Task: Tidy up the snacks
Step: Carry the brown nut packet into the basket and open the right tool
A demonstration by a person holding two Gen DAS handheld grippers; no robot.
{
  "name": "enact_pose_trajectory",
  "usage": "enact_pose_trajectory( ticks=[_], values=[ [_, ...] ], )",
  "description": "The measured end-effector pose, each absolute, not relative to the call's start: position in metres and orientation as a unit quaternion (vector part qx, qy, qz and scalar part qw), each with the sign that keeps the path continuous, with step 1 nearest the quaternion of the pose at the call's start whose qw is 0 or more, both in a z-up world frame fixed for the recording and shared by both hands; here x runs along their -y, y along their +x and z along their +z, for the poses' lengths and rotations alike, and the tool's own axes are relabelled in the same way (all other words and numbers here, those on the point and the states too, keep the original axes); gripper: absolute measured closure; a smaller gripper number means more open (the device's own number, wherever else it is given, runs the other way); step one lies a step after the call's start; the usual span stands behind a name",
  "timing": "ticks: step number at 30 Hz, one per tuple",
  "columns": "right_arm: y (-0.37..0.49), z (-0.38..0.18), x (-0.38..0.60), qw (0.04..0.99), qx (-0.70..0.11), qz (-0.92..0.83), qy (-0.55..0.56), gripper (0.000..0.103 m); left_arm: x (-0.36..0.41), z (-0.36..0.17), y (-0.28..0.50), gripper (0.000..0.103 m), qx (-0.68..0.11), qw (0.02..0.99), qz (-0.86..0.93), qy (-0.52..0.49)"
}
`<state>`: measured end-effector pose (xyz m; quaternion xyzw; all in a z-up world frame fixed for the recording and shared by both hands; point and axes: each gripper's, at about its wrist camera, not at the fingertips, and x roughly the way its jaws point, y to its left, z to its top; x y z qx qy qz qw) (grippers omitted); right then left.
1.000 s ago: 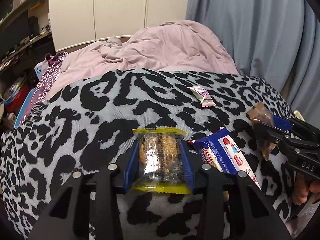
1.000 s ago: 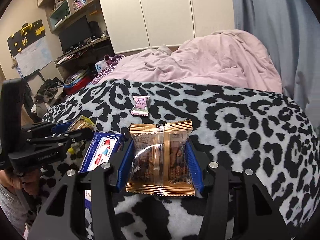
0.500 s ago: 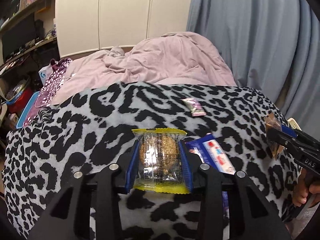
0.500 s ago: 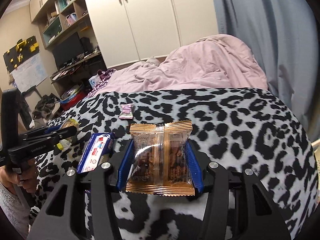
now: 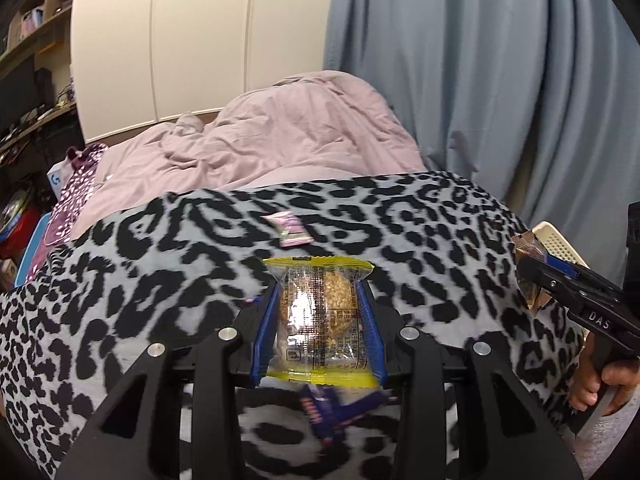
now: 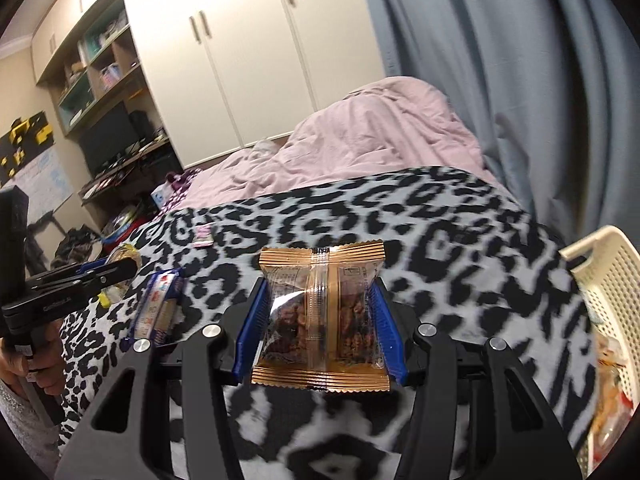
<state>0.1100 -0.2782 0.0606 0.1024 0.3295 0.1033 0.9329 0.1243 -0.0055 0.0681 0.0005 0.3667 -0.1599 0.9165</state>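
My left gripper (image 5: pixel 318 292) is shut on a yellow-edged clear packet with a round cracker (image 5: pixel 320 320), held above the leopard-print blanket (image 5: pixel 160 280). My right gripper (image 6: pixel 320 292) is shut on a copper-edged clear packet of dark snack pieces (image 6: pixel 320 316). A blue, red and white wrapped bar (image 6: pixel 158 304) lies on the blanket; part of it shows under my left gripper (image 5: pixel 332 408). A small pink candy packet (image 5: pixel 289 230) lies farther back, also in the right wrist view (image 6: pixel 203 236). Each gripper shows in the other's view, the right (image 5: pixel 532 276) and the left (image 6: pixel 124 266).
A cream perforated plastic basket (image 6: pixel 600 280) with several snacks inside stands at the blanket's right edge; its corner shows in the left wrist view (image 5: pixel 558 240). A rumpled pink duvet (image 5: pixel 280 140) lies behind. Blue curtain (image 5: pixel 480 80) on the right, white wardrobe and cluttered shelves behind.
Both grippers have risen and pulled back with their packets still held. The blue bar now sits under the left gripper, and the cream basket has come into view on the right.
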Motion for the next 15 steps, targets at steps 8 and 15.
enact_pose_trajectory(
  ticks=[8, 15],
  values=[
    [0.080, 0.056, 0.347, 0.938, -0.317, 0.027, 0.139, 0.051, 0.048, 0.071, 0.120, 0.065, -0.367, 0.910, -0.194, 0.018],
    [0.050, 0.047, 0.408, 0.936, -0.312, -0.050, 0.154, 0.051, 0.082, 0.076, 0.119, 0.065, -0.364, 0.904, -0.222, 0.034]
  ],
)
